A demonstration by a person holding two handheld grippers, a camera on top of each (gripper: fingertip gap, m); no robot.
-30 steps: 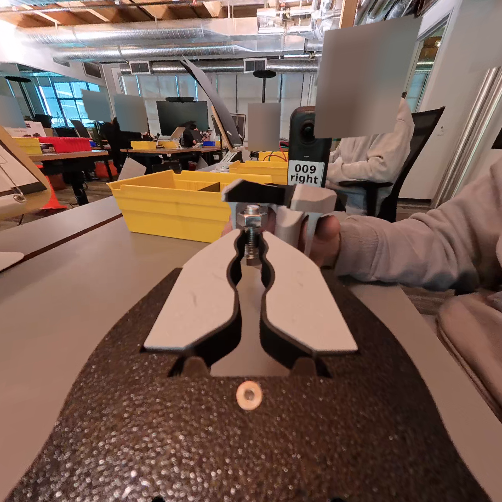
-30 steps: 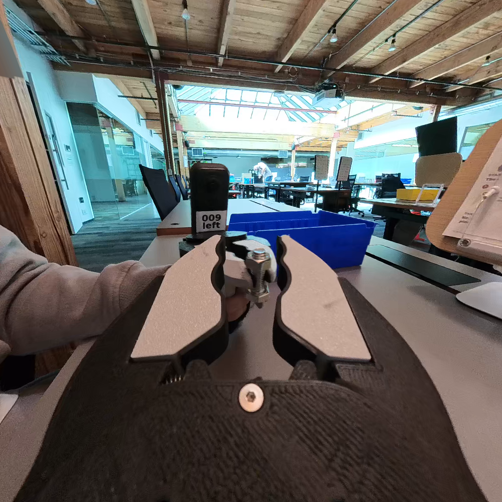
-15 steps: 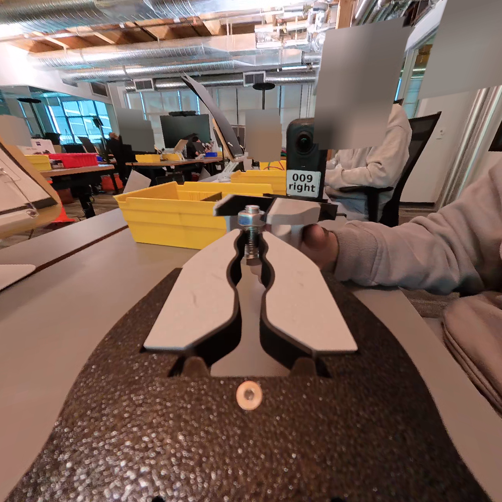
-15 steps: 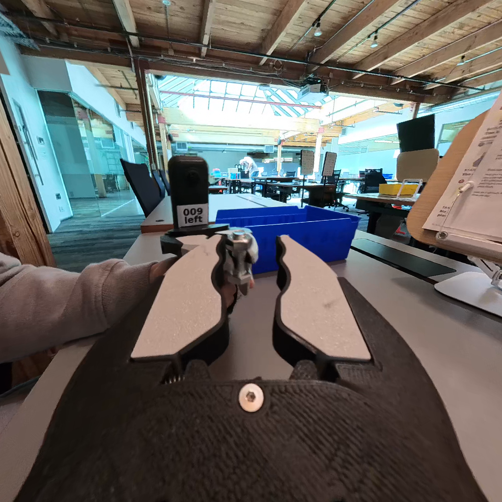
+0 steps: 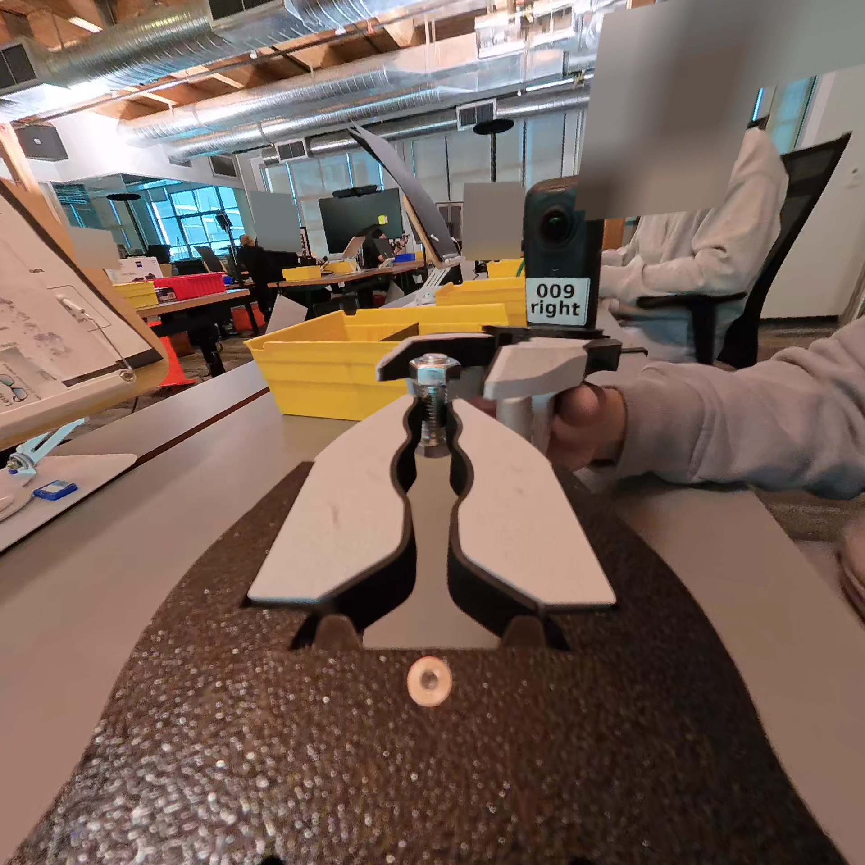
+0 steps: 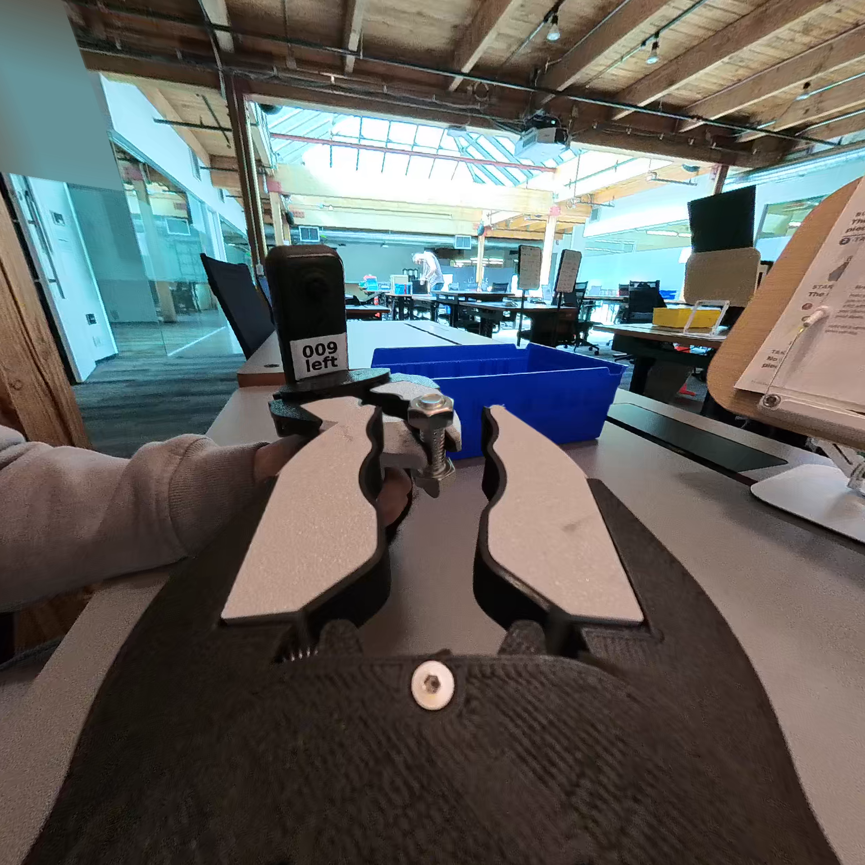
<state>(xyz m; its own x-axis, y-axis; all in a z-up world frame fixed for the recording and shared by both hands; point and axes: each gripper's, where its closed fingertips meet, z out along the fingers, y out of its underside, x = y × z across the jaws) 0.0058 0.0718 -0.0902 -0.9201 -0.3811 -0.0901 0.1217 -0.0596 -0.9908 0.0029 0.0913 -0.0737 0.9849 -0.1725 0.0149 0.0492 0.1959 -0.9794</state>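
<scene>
My left hand-held gripper [image 5: 433, 421] is clamped on the threaded shank of a silver bolt [image 5: 434, 412], which stands upright above the grey surface [image 5: 196, 468] with a hex nut [image 5: 434, 374] near its top end. My right hand-held gripper [image 6: 433, 440] has its jaws apart with nothing pressed between them; in its view the bolt sits just at 9 o'clock of the middle of the gap, touching neither finger. A yellow bin [image 5: 327, 370] lies at 11 o'clock beyond the left hand-held gripper, and a blue bin [image 6: 529, 393] lies at 1 o'clock beyond the right one.
</scene>
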